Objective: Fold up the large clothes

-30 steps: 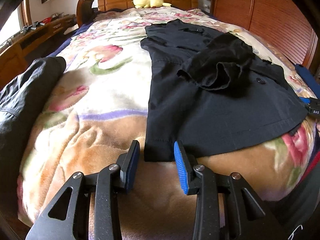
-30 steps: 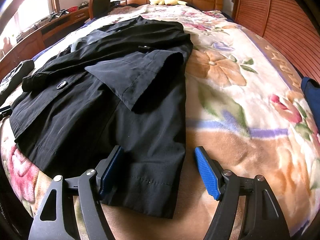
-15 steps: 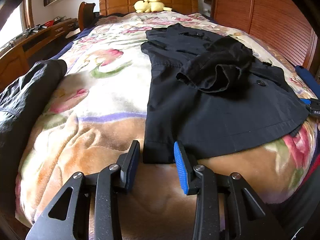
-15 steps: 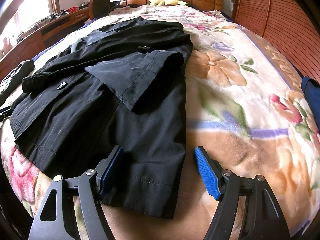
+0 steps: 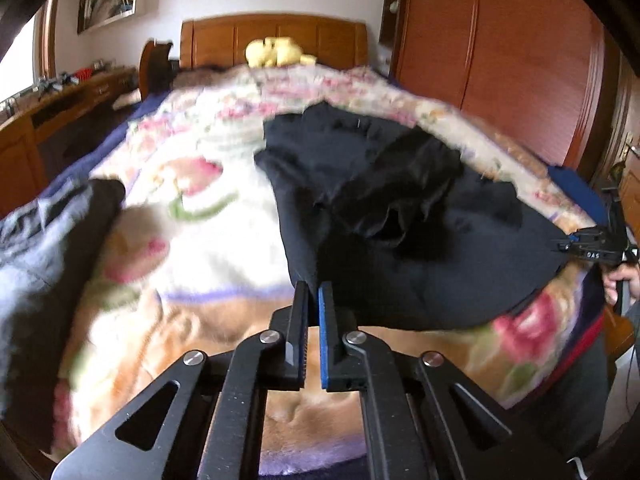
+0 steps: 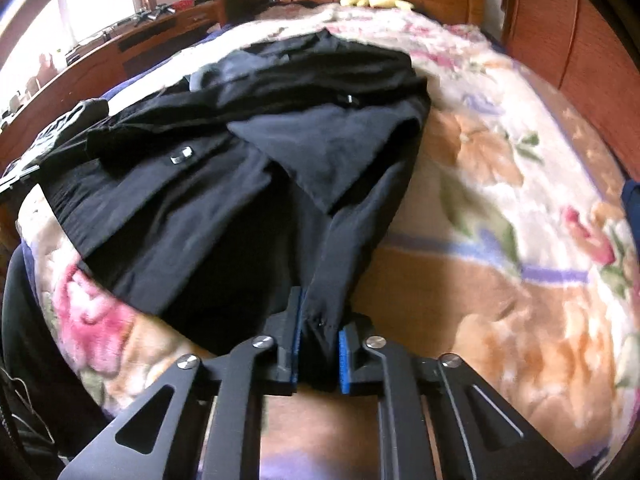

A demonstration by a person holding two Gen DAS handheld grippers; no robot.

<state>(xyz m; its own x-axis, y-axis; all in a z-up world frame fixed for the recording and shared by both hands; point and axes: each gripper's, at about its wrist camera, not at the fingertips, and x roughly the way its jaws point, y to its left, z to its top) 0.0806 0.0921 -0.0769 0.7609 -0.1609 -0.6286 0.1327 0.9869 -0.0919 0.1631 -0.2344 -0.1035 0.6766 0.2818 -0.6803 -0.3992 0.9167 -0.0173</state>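
A black coat [image 5: 400, 200] lies spread lengthwise on the flowered blanket [image 5: 200, 220], one sleeve folded across its front. My left gripper [image 5: 313, 290] is shut on the coat's near left hem corner, which is lifted off the blanket. In the right wrist view the same coat [image 6: 240, 200] shows a button and a folded sleeve. My right gripper [image 6: 320, 312] has its jaws closing, and its blue pads pinch a bunched fold of the near right hem. The right gripper [image 5: 592, 244] also shows at the left wrist view's right edge, held by a hand [image 5: 624, 280].
A grey-black garment [image 5: 40, 260] lies on the bed's left edge. A yellow plush toy [image 5: 276, 52] sits by the wooden headboard [image 5: 272, 36]. A wooden wardrobe [image 5: 500, 60] lines the right side, a desk [image 5: 60, 108] the left. A blue item [image 5: 576, 188] rests at the bed's right.
Both grippers have gone from open around the hem to closed on it. Both have risen, and the hem corners have lifted off the blanket with them.
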